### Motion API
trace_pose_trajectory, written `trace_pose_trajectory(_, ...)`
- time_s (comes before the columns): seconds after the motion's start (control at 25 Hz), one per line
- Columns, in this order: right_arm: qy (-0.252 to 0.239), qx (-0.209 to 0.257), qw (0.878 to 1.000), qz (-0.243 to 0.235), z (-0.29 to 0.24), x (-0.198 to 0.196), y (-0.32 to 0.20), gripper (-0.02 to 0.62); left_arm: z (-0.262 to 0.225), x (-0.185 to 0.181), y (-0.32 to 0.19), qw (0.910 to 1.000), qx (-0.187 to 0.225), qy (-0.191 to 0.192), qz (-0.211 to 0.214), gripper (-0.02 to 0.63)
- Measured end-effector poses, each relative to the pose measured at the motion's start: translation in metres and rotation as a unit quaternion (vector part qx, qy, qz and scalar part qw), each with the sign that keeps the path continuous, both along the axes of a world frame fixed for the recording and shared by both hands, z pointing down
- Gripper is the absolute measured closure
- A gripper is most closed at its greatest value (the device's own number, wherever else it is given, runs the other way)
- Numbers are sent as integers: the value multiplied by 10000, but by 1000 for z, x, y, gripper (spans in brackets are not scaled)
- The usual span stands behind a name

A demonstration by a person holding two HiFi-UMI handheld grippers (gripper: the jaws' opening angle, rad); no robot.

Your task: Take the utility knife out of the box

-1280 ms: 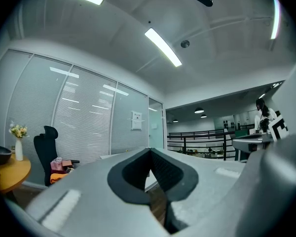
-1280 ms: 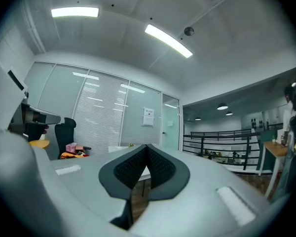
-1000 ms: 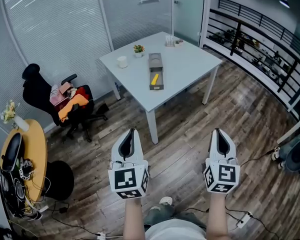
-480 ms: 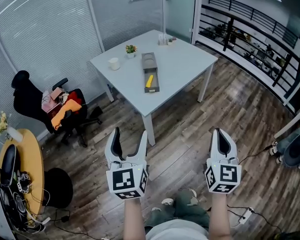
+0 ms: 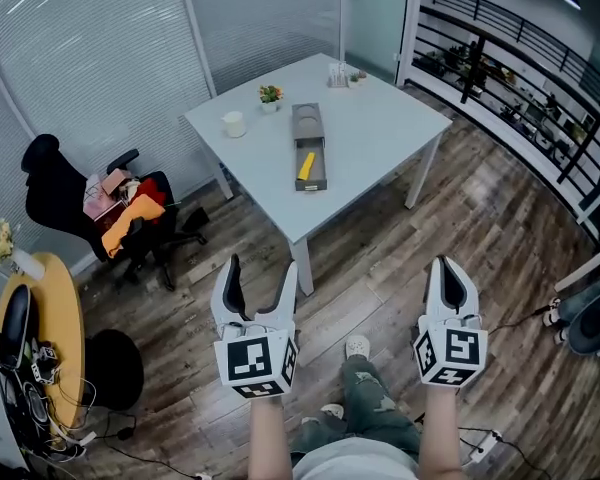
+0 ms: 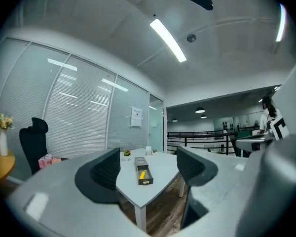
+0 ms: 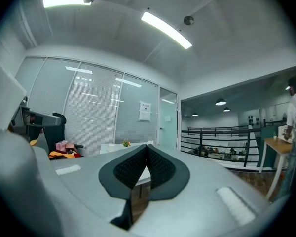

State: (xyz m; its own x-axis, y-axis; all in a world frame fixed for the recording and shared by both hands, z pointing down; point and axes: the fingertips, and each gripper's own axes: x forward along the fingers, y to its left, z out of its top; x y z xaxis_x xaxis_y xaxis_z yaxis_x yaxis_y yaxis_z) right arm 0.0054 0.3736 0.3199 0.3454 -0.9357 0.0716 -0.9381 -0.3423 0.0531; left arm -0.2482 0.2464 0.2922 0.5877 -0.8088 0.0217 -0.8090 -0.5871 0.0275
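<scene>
**Utility knife** (image 5: 307, 165): yellow, lying lengthwise in the open grey box (image 5: 307, 118) at mid-table, well apart from both grippers. Judged light, stiff and smooth-cased; best gripped across the middle of its body.

**Left gripper** (image 5: 259, 274): jaws wide apart, holding nothing.

**Right gripper** (image 5: 446, 271): jaws pressed together, holding nothing.

**Surface:** white table (image 5: 380, 128), flat, with 1 cup (image 5: 234, 123) and 1 small plant (image 5: 270, 95).

**Room:** wood floor, blinds, and an office chair (image 5: 70, 183) piled with clothes.

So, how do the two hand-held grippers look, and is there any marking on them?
Both the left hand-held gripper and the right hand-held gripper have pale grey shells with two curved jaws, which are lined with black ribbed pads. Each ends in a white cube with black square markers. No cables or sleeves show.
</scene>
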Motion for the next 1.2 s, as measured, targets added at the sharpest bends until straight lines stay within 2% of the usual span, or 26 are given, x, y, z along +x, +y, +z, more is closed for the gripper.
trace_pose_trajectory(0.64, -17, 165, 9974, -704, -15, 106, -165, 586, -8, 92, -128, 9975, 22, -119, -696, 262)
trace_pose_trajectory(0.88, -60, 213, 9957, -904, -19, 144, -213, 586, -10, 125, -168, 9960, 15, -171, -882, 263)
trace_pose_trajectory(1.2, -125, 167, 9938, -1092, -11, 168, -252, 586, -4, 148, -198, 9940, -64, -285, -1052, 264)
